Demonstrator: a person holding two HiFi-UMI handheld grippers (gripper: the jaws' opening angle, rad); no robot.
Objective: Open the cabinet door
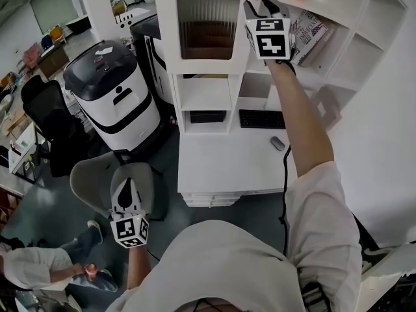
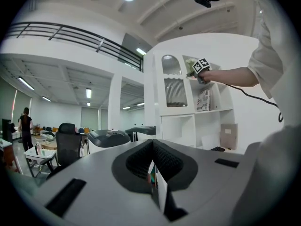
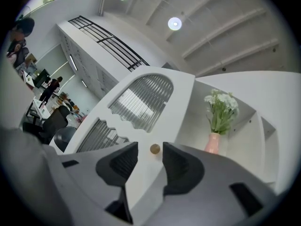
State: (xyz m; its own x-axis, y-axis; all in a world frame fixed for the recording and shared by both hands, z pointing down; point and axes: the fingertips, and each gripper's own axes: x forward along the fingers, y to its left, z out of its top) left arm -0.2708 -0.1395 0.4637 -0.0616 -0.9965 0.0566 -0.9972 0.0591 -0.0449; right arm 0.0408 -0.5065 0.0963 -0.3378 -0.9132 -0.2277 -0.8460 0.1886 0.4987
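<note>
While the person's right arm is stretching toward the upper centre of the head view, the right gripper (image 1: pixel 257 6) is sitting at the right edge of the white cabinet door (image 1: pixel 208 28), the one with the ribbed glass pane. Seen from the right gripper view, that door (image 3: pixel 141 102) is running up from the bottom centre to the middle of the frame, and its small brass knob (image 3: pixel 154 149) is lying in the gap of the right gripper (image 3: pixel 150 148). The jaws are standing partly apart, one on each side of the knob, with a thin gap showing on both sides, so the pads are not pressing on it. To the right of the door a pink vase (image 3: pixel 212 143) of white flowers (image 3: pixel 219 102) is standing in an open shelf compartment.

Low in the left half of the head view, the left gripper (image 1: pixel 127 186) is hanging well apart from the cabinet, above a grey chair (image 1: pixel 94 177). In its own view the left gripper (image 2: pixel 153 141) is showing its jaws closed together with nothing between them.

Below the door, a black keyboard (image 1: pixel 262 118) and a grey mouse (image 1: pixel 277 143) are lying on the white desk (image 1: pixel 221 168). Magazines (image 1: pixel 309 31) are leaning in the shelf just right of the raised gripper.
</note>
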